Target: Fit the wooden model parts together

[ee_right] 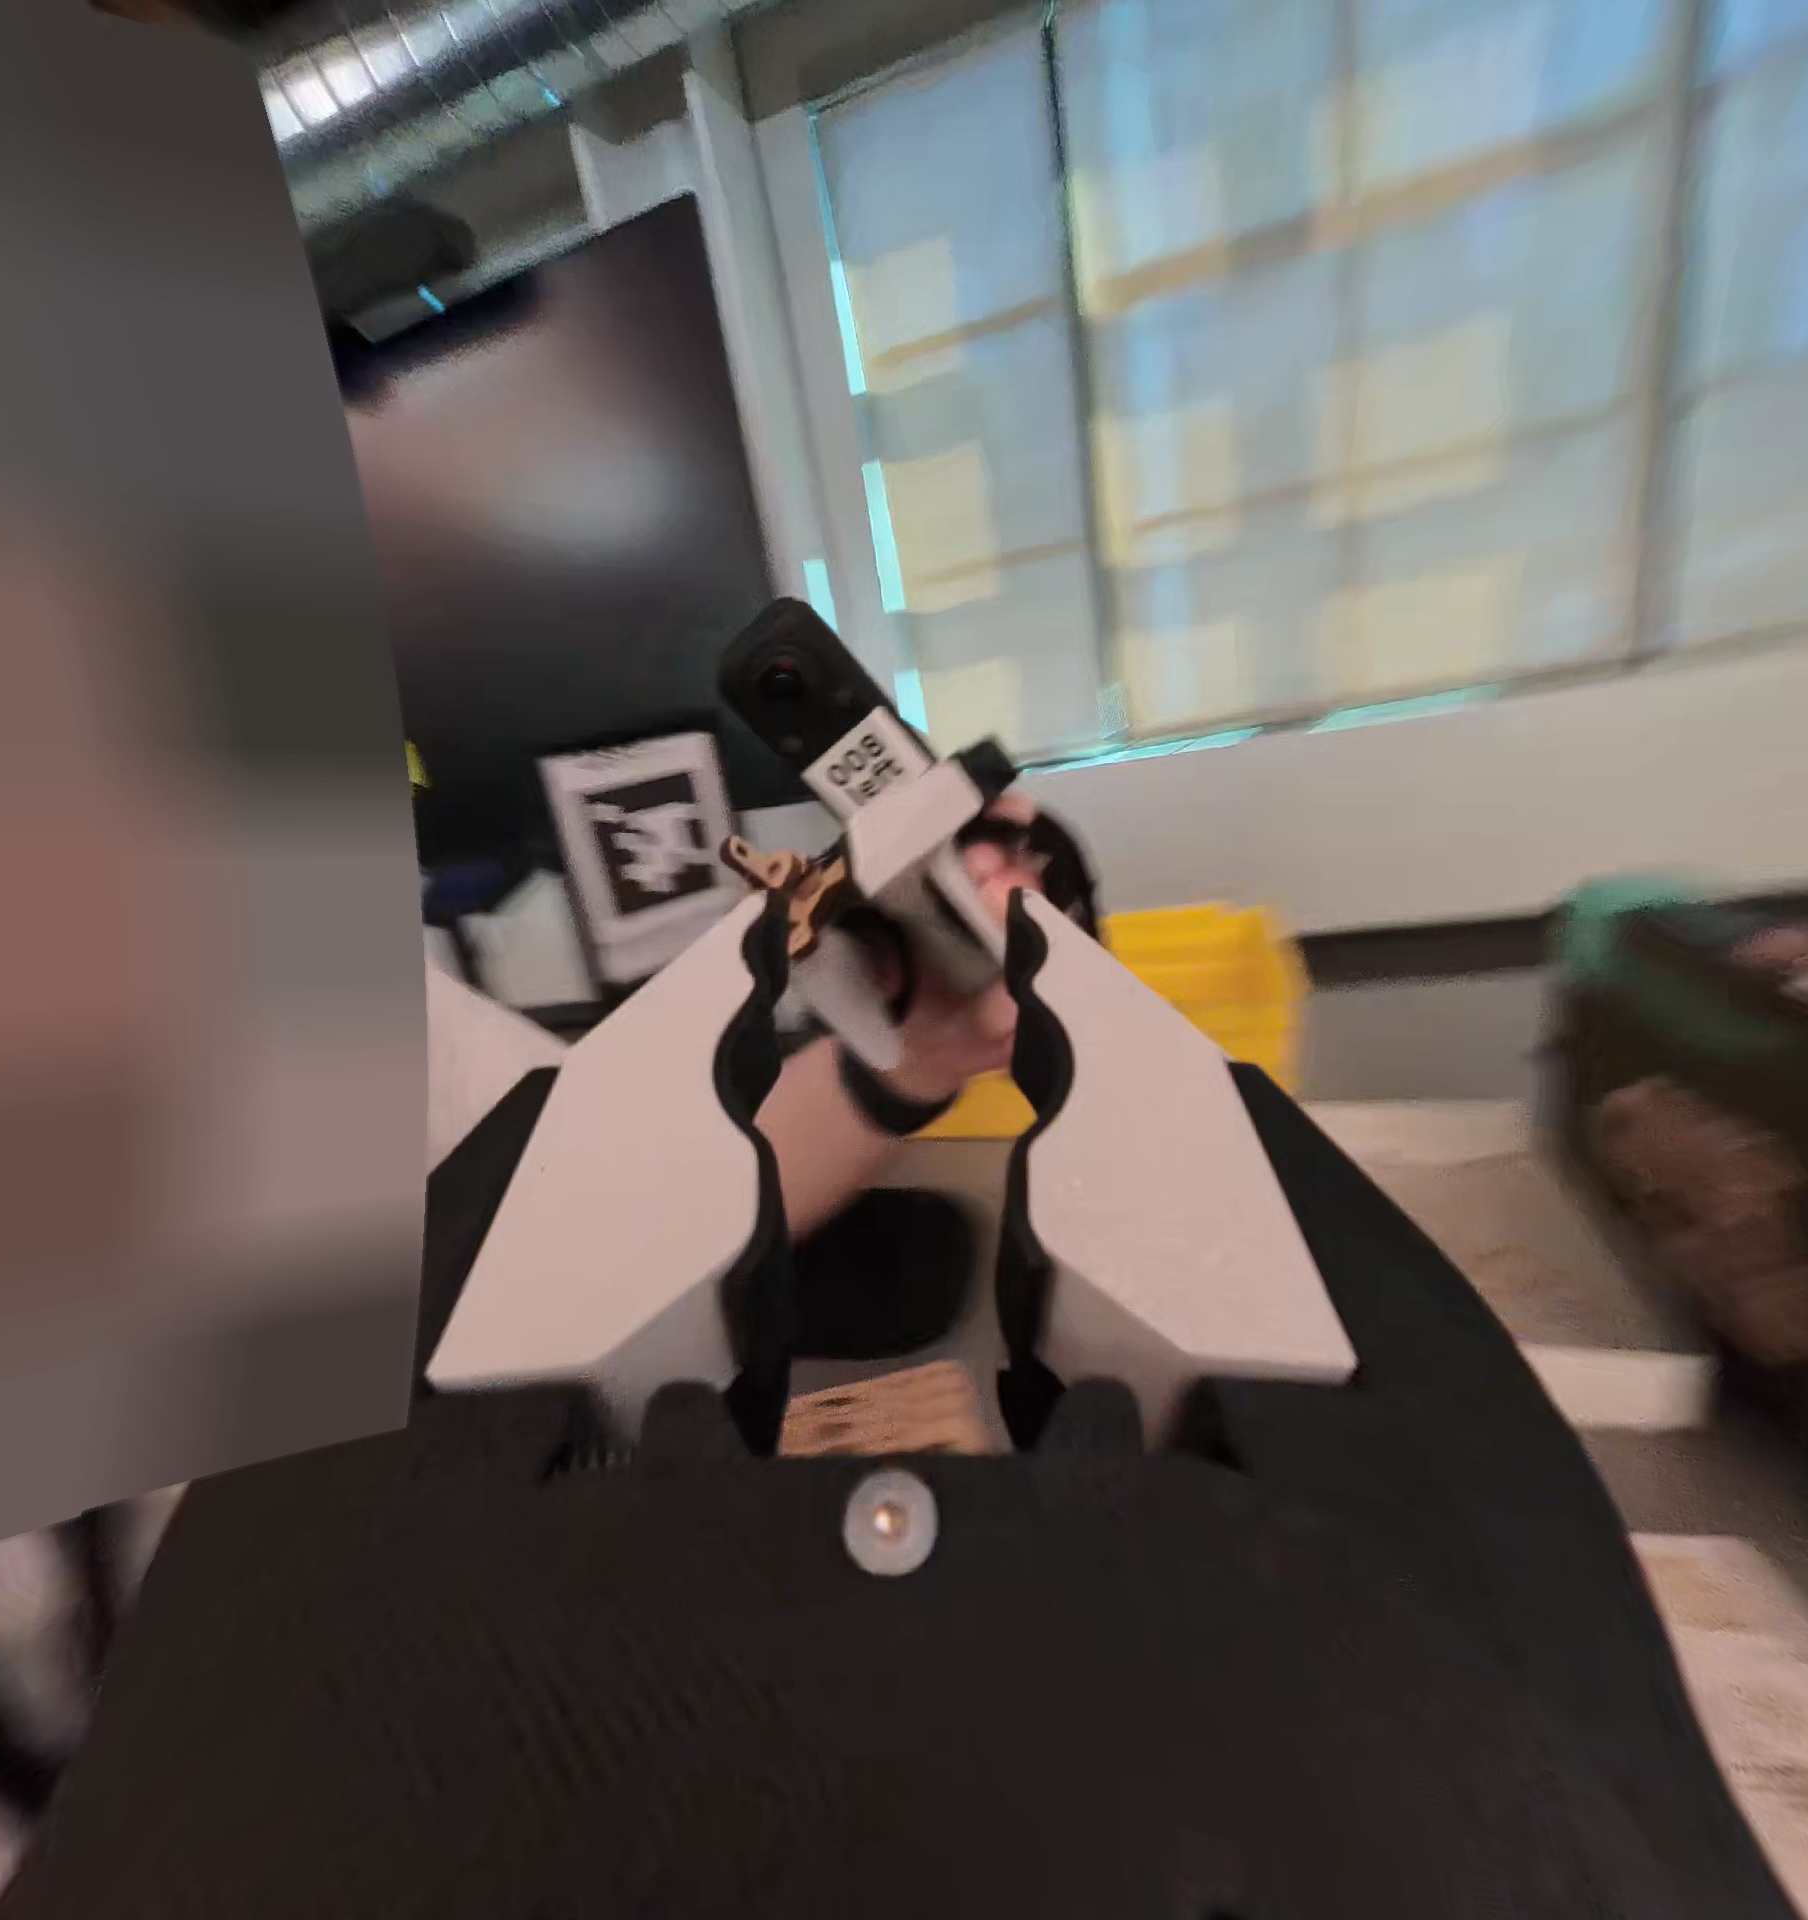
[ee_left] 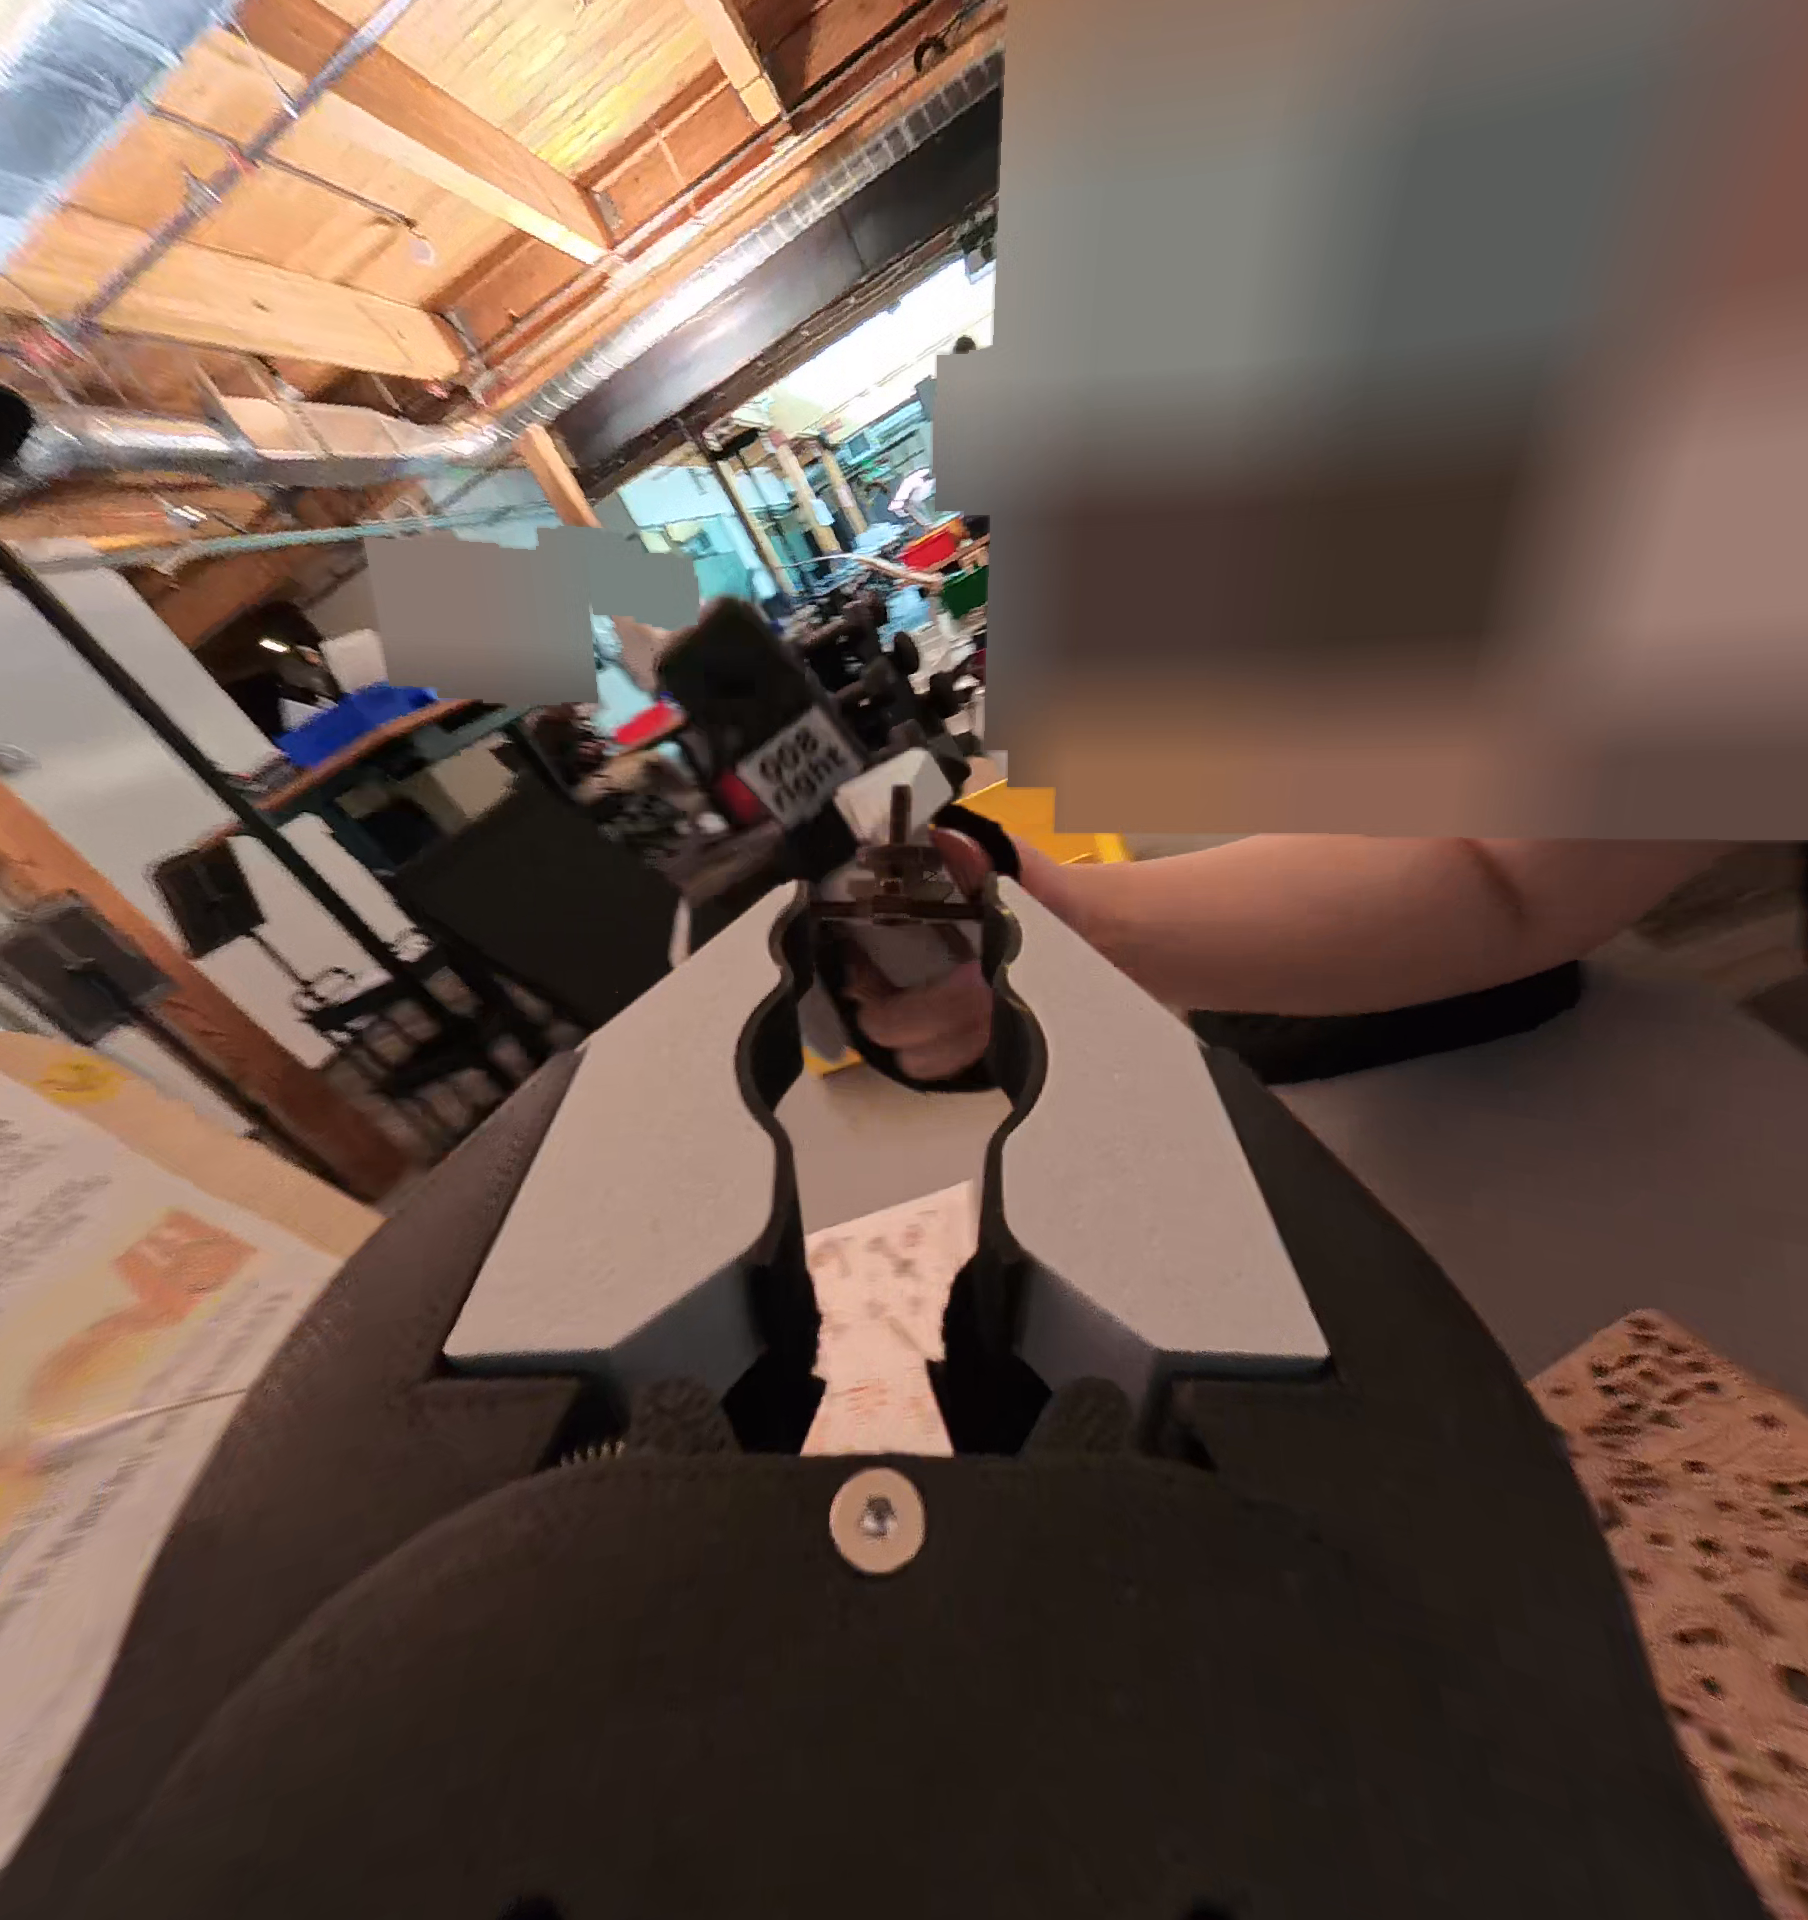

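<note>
A small brown wooden model part (ee_left: 895, 896) spans the gap between the tips of my left gripper (ee_left: 892, 925), which is shut on it and holds it up in the air. The right gripper (ee_left: 884, 805) faces it from just behind, held by a hand. In the right wrist view my right gripper (ee_right: 892, 920) is open and empty. The wooden part (ee_right: 775, 881) sits by its left fingertip (ee_right: 765, 935), at the front of the left gripper (ee_right: 910, 831). I cannot tell whether it touches the fingertip. The view is blurred.
A laser-cut wooden sheet (ee_left: 1710, 1558) lies on the grey table (ee_left: 1451, 1195) at the lower right. Printed instruction paper (ee_left: 100, 1351) lies at the left. A person's forearm (ee_left: 1295, 920) crosses the table. A yellow bin (ee_right: 1212, 966) and a black-and-white marker board (ee_right: 640, 842) stand behind.
</note>
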The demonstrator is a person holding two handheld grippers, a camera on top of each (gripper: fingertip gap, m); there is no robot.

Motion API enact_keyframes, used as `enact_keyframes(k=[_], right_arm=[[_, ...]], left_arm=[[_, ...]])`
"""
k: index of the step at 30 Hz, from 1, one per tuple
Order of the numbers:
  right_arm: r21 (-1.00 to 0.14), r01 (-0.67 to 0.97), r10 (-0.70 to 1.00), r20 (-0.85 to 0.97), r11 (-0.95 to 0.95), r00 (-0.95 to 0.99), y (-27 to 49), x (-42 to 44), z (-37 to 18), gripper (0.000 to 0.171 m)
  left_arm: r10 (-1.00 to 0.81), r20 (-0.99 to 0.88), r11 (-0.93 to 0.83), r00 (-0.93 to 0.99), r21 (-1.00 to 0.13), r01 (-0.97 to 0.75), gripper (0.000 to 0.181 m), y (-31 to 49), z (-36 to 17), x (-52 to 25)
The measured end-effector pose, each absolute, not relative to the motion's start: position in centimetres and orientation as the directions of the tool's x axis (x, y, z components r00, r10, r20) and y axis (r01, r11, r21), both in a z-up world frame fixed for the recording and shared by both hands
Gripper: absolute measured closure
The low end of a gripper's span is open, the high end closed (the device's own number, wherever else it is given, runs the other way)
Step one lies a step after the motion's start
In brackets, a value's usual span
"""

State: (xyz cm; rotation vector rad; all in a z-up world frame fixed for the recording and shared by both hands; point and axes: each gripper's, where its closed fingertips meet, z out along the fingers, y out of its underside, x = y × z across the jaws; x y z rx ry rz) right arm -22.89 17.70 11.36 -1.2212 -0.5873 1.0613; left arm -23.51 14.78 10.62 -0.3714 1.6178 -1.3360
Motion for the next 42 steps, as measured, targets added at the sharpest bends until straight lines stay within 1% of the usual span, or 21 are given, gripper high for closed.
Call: enact_keyframes(k=[1, 2, 3, 4, 6, 9, 11, 18, 20, 25, 28, 30, 32, 35, 38, 39, 41, 42], right_arm=[[-0.952, -0.275, 0.857, -0.028, 0.134, 0.515, 17.1, -22.5, 12.2, 0.135], [-0.938, -0.224, 0.817, 0.096, 0.266, 0.569, 16.2, -22.4, 13.1, 0.142], [-0.918, -0.167, 0.777, 0.194, 0.359, 0.599, 15.3, -22.5, 13.7, 0.143], [-0.910, -0.101, 0.755, 0.267, 0.402, 0.599, 14.6, -23.0, 13.7, 0.145], [-0.920, -0.007, 0.761, 0.320, 0.392, 0.564, 14.1, -23.8, 13.0, 0.148], [-0.918, 0.009, 0.761, 0.333, 0.395, 0.558, 13.9, -23.8, 13.0, 0.157], [-0.918, -0.013, 0.778, 0.328, 0.396, 0.536, 13.5, -24.0, 13.1, 0.158], [-0.923, 0.082, 0.770, 0.360, 0.375, 0.527, 14.2, -24.9, 11.7, 0.159], [-0.929, 0.060, 0.780, 0.341, 0.366, 0.524, 14.2, -24.9, 11.7, 0.164], [-0.945, 0.020, 0.811, 0.291, 0.326, 0.507, 14.5, -25.0, 11.3, 0.165], [-0.949, 0.052, 0.817, 0.295, 0.311, 0.496, 14.7, -25.3, 10.7, 0.168], [-0.951, 0.012, 0.835, 0.277, 0.308, 0.476, 14.2, -25.3, 11.3, 0.168], [-0.957, -0.007, 0.847, 0.253, 0.289, 0.467, 14.0, -25.2, 11.5, 0.167], [-0.963, 0.051, 0.833, 0.255, 0.265, 0.490, 14.4, -24.7, 11.0, 0.165], [-0.962, 0.093, 0.818, 0.268, 0.257, 0.510, 14.6, -24.2, 10.7, 0.163], [-0.960, 0.094, 0.815, 0.274, 0.264, 0.511, 14.5, -24.0, 10.8, 0.160], [-0.967, 0.031, 0.812, 0.229, 0.252, 0.536, 14.5, -23.2, 11.8, 0.152], [-0.978, -0.042, 0.814, 0.148, 0.206, 0.561, 15.0, -22.4, 12.5, 0.146]], left_arm=[[-0.732, -0.433, 0.314, -0.525, -0.899, 0.304, 0.151, 14.5, 10.5, -23.5], [-0.734, -0.390, 0.284, -0.556, -0.920, 0.271, 0.151, 14.4, 10.3, -23.4], [-0.733, -0.351, 0.261, -0.583, -0.936, 0.235, 0.151, 14.3, 10.0, -23.2], [-0.726, -0.314, 0.233, -0.611, -0.949, 0.211, 0.151, 14.0, 9.8, -23.2], [-0.704, -0.251, 0.157, -0.664, -0.967, 0.199, 0.152, 13.5, 10.1, -23.4], [-0.673, -0.191, 0.086, -0.715, -0.980, 0.181, 0.151, 13.0, 10.4, -23.7], [-0.668, -0.182, 0.084, -0.722, -0.982, 0.171, 0.151, 13.0, 10.2, -23.7], [-0.661, -0.165, 0.078, -0.732, -0.985, 0.151, 0.151, 12.7, 9.9, -23.6], [-0.663, -0.164, 0.077, -0.731, -0.986, 0.151, 0.151, 12.8, 9.9, -23.5], [-0.669, -0.162, 0.102, -0.726, -0.987, 0.126, 0.151, 12.7, 9.3, -23.1], [-0.672, -0.182, 0.157, -0.717, -0.982, 0.102, 0.151, 12.1, 8.3, -22.4], [-0.662, -0.173, 0.128, -0.729, -0.985, 0.117, 0.151, 11.7, 8.8, -22.5], [-0.668, -0.186, 0.138, -0.720, -0.982, 0.126, 0.151, 11.6, 9.1, -22.6], [-0.706, -0.255, 0.235, -0.661, -0.964, 0.121, 0.151, 12.3, 8.6, -22.2], [-0.726, -0.280, 0.274, -0.628, -0.956, 0.110, 0.151, 12.9, 8.5, -22.0], [-0.735, -0.288, 0.278, -0.615, -0.954, 0.114, 0.151, 13.1, 8.6, -21.9], [-0.760, -0.334, 0.319, -0.558, -0.939, 0.127, 0.151, 13.8, 8.9, -21.7], [-0.764, -0.382, 0.367, -0.519, -0.920, 0.137, 0.151, 14.2, 9.0, -21.6]])
